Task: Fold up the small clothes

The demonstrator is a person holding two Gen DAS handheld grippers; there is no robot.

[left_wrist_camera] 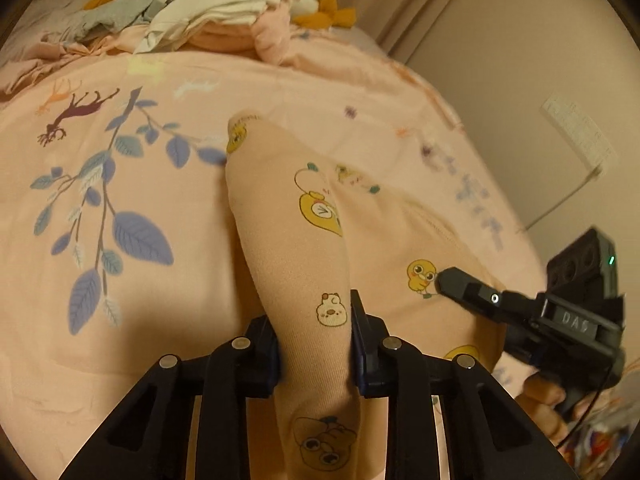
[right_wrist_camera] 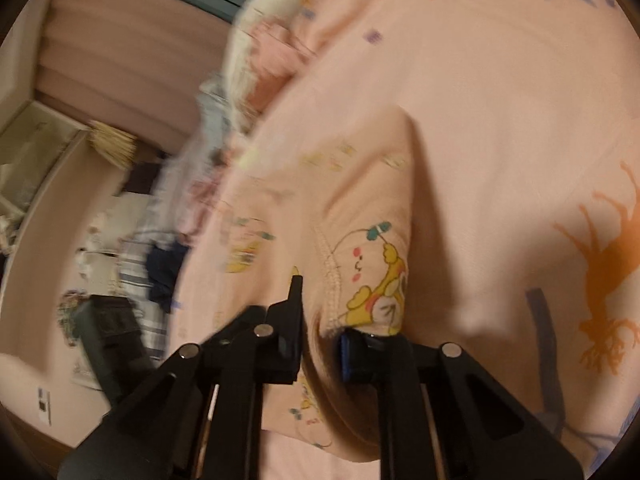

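A small peach garment (left_wrist_camera: 304, 248) printed with yellow chicks and cartoon animals is raised off the pink bedspread (left_wrist_camera: 120, 80). My left gripper (left_wrist_camera: 316, 344) is shut on a fold of it, the cloth pinched between both pads and draping forward. To the right, my right gripper (left_wrist_camera: 444, 280) grips another edge of the same garment next to a chick print, with a hand beneath it. In the right wrist view the right gripper (right_wrist_camera: 320, 340) is shut on the garment (right_wrist_camera: 360, 208) near a stitched seam, though this picture is blurred.
A heap of loose clothes (left_wrist_camera: 208, 12) in white, grey, pink and mustard lies at the far end of the bed. A wall with a white power strip (left_wrist_camera: 576, 132) runs along the bed's right side. Past the bed's left edge are the floor and dark furniture (right_wrist_camera: 112, 328).
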